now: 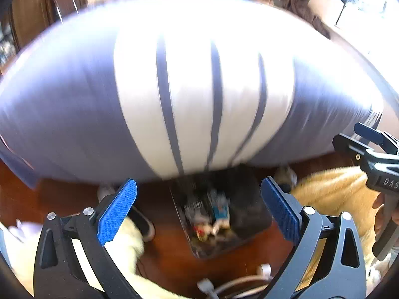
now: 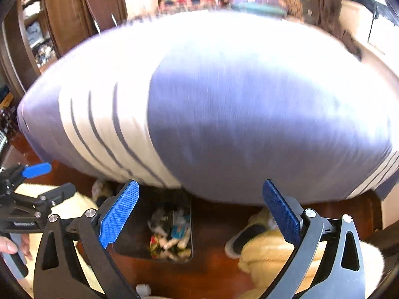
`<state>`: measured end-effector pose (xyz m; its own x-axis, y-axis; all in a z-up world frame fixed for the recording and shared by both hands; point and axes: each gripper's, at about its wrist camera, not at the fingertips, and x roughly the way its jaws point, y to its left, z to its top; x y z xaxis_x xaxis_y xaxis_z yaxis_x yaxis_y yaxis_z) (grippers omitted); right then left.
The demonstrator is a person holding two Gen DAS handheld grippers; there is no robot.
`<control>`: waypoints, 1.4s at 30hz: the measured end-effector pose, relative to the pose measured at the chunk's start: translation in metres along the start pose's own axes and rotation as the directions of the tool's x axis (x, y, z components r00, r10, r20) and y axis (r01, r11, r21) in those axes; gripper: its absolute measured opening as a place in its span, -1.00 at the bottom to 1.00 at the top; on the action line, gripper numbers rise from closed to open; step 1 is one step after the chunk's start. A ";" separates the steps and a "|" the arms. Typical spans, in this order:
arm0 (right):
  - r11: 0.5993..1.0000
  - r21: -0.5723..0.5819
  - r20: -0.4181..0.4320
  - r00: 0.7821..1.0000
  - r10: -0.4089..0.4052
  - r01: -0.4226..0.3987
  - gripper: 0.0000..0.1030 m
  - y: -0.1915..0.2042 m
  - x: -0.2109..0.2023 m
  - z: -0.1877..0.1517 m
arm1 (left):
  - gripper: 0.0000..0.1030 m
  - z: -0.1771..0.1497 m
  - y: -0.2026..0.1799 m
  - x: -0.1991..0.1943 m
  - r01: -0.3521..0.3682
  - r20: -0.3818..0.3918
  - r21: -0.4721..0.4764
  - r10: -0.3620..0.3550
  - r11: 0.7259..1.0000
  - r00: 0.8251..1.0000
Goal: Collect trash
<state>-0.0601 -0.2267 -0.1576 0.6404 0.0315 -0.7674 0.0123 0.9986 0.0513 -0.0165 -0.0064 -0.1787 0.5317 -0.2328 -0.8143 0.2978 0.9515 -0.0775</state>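
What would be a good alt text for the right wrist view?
The open right gripper hangs above a dark trash bin holding wrappers and scraps, on a wooden floor beside a bed with a blue and white striped cover. The left gripper shows at the left edge.

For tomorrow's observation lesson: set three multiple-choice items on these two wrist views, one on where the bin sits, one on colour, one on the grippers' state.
1. Where is the trash bin?
A) on the bed
B) on the floor at the bed's edge
C) on a shelf

2. What colour are the gripper pads?
A) red
B) green
C) blue

3. How does the left gripper stand?
A) open, holding nothing
B) shut on a wrapper
C) shut on a cable

Answers: 1 B, the bin stands on the wood floor below the striped bed cover; 2 C, both pads are blue; 3 A, its jaws are wide apart, as are the right gripper's.
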 end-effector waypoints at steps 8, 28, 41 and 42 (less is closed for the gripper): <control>0.996 0.002 0.244 0.966 -0.084 0.086 0.93 0.015 -0.088 0.038 | 0.85 0.044 -0.017 -0.110 -0.116 0.335 0.002 0.109 0.993 0.936; 0.983 0.083 0.465 0.866 -0.185 0.166 0.93 0.026 -0.184 0.077 | 0.85 0.066 -0.028 -0.199 -0.132 0.527 -0.057 0.142 0.990 0.838; 0.984 0.079 0.467 0.866 -0.177 0.158 0.93 0.030 -0.189 0.075 | 0.85 0.064 -0.024 -0.199 -0.135 0.520 -0.067 0.150 0.989 0.841; 0.984 0.079 0.468 0.866 -0.175 0.156 0.93 0.029 -0.189 0.074 | 0.85 0.064 -0.023 -0.199 -0.135 0.520 -0.067 0.150 0.989 0.841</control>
<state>-0.1238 -0.2065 0.0366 0.9120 -0.1677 -0.3743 0.1734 0.9847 -0.0188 -0.0785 0.0048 0.0220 0.9040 -0.1573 -0.3976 0.1693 0.9855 -0.0050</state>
